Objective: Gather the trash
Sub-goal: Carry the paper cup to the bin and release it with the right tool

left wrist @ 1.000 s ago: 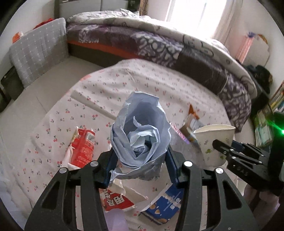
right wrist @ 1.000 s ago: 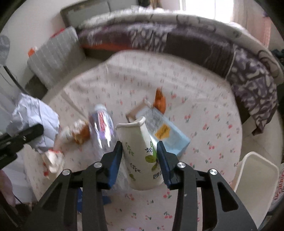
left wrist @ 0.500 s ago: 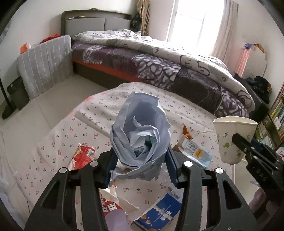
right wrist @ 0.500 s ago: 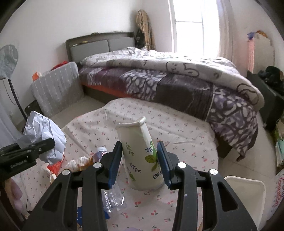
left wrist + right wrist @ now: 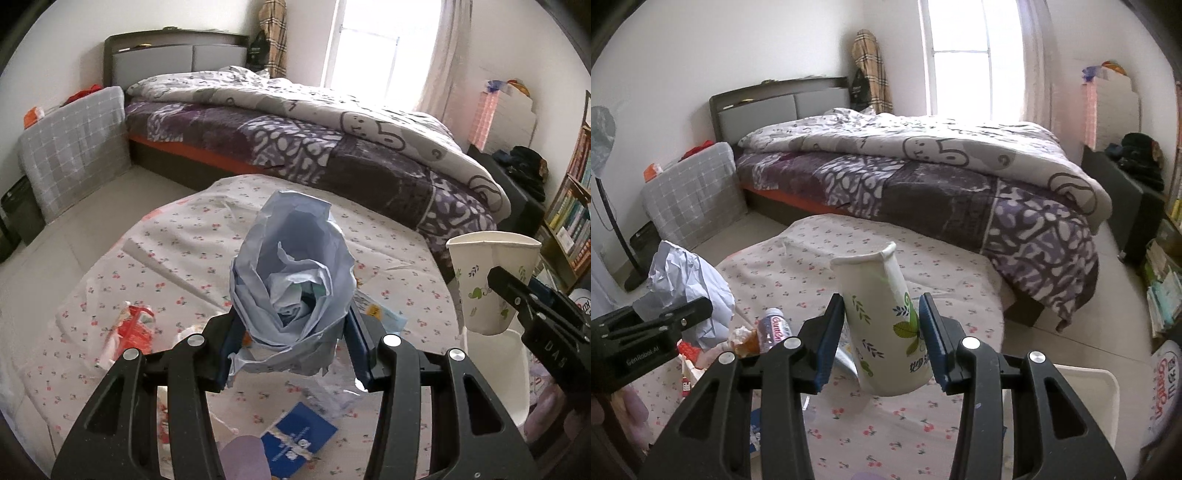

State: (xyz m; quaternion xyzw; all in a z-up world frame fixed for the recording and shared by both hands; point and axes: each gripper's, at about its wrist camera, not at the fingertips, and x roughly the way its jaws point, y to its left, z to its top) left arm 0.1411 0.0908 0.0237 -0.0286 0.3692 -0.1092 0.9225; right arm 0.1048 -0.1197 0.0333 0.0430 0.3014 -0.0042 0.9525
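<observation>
My left gripper (image 5: 291, 328) is shut on a crumpled ball of pale blue paper (image 5: 291, 266), held above the table. My right gripper (image 5: 882, 314) is shut on a white paper cup (image 5: 871, 280) printed with green leaves, its rim squashed. In the left wrist view that cup (image 5: 487, 273) hangs at the right, above a white bin (image 5: 495, 373). In the right wrist view the bin (image 5: 1086, 391) lies at the lower right, and the blue paper (image 5: 690, 280) shows at the left.
A round table with a cherry-print cloth (image 5: 184, 236) carries a red wrapper (image 5: 129, 328), a blue packet (image 5: 299, 439) and a plastic bottle (image 5: 772, 328). A bed (image 5: 332, 147) stands behind it. A bookshelf (image 5: 572, 206) is at the right.
Both grippers have risen from the table with their loads and tilted up. In the left wrist view the cup has moved right, over the white bin.
</observation>
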